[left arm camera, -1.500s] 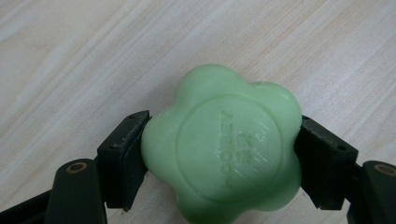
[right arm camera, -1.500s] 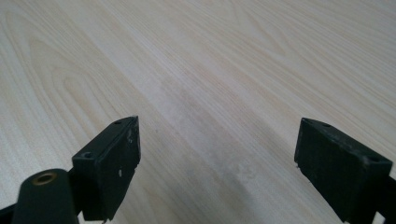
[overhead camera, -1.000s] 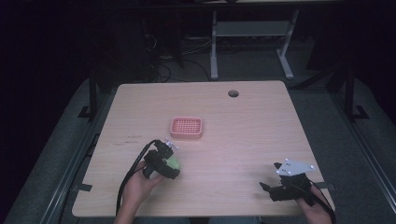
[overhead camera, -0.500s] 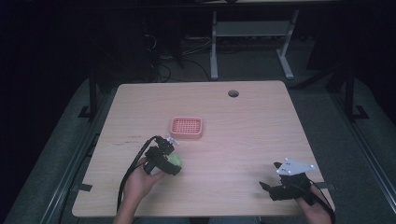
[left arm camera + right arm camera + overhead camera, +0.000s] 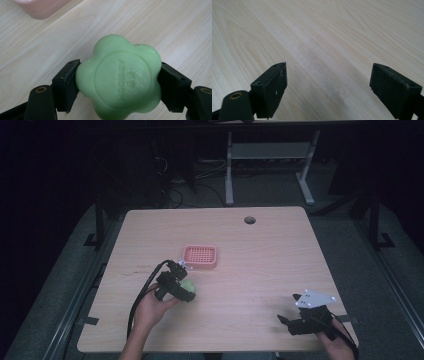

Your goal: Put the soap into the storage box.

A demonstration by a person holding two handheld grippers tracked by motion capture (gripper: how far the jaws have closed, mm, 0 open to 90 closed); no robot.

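We see the left gripper (image 5: 182, 281) pinching a green flower-shaped soap (image 5: 120, 77) by its sides, just above the table (image 5: 260, 255). The pink tray (image 5: 199, 257) lies just ahead of it, slightly to the right, so we judge a short forward carry comes next. The right gripper (image 5: 287, 312) rests spread open, well apart at the table's near right corner

On the table (image 5: 260, 255) the basket (image 5: 200, 257) sits left of centre. Just near of it the soap (image 5: 188, 286) sits between the jaws of the left claw (image 5: 181, 282), seemingly raised off the table. The right claw (image 5: 290, 312) rests well apart at the near right corner. A hole (image 5: 249, 220) lies at the far edge.
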